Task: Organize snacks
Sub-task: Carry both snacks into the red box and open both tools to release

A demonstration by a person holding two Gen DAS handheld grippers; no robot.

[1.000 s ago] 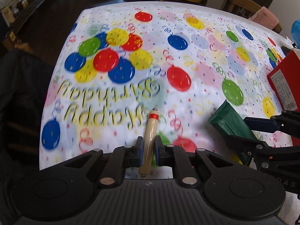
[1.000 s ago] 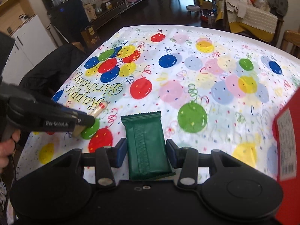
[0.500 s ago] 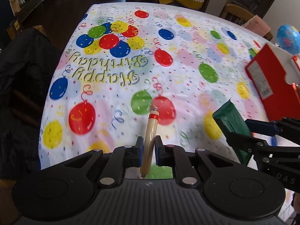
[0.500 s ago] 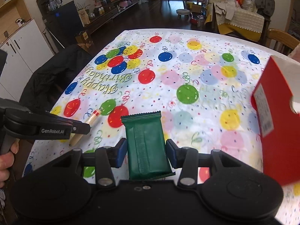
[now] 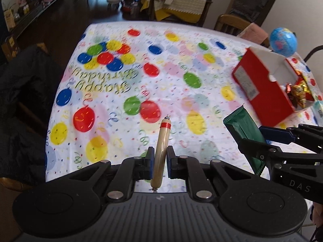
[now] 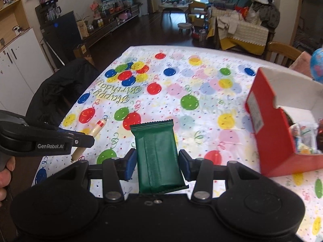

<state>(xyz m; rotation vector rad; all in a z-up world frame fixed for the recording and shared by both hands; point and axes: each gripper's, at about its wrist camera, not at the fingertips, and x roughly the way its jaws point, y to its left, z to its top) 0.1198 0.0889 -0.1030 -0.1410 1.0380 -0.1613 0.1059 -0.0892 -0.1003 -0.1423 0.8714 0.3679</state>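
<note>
My left gripper (image 5: pixel 159 161) is shut on a tan sausage stick (image 5: pixel 161 141) with a red band near its tip, held above the table. In the right wrist view the same sausage stick (image 6: pixel 97 130) pokes out past the left gripper (image 6: pixel 84 141) at the left edge. My right gripper (image 6: pixel 157 161) is shut on a dark green snack packet (image 6: pixel 156 153), its blue pads pressing both sides. The green packet (image 5: pixel 244 131) also shows at the right of the left wrist view. A red open box (image 5: pixel 262 88) with wrapped sweets inside stands at the right; the same red box (image 6: pixel 268 137) fills the right of the right wrist view.
A balloon-print "Happy Birthday" tablecloth (image 5: pixel 141 70) covers the table. A dark jacket on a chair (image 5: pixel 18 104) sits off the left edge. A blue globe ball (image 5: pixel 283 41) and wooden chairs stand beyond the far right corner. A person's hand (image 6: pixel 6 173) grips the left tool.
Both grippers have risen and pulled back with their snacks still held. More of the table and room shows, and the red box has come fully into view at the right.
</note>
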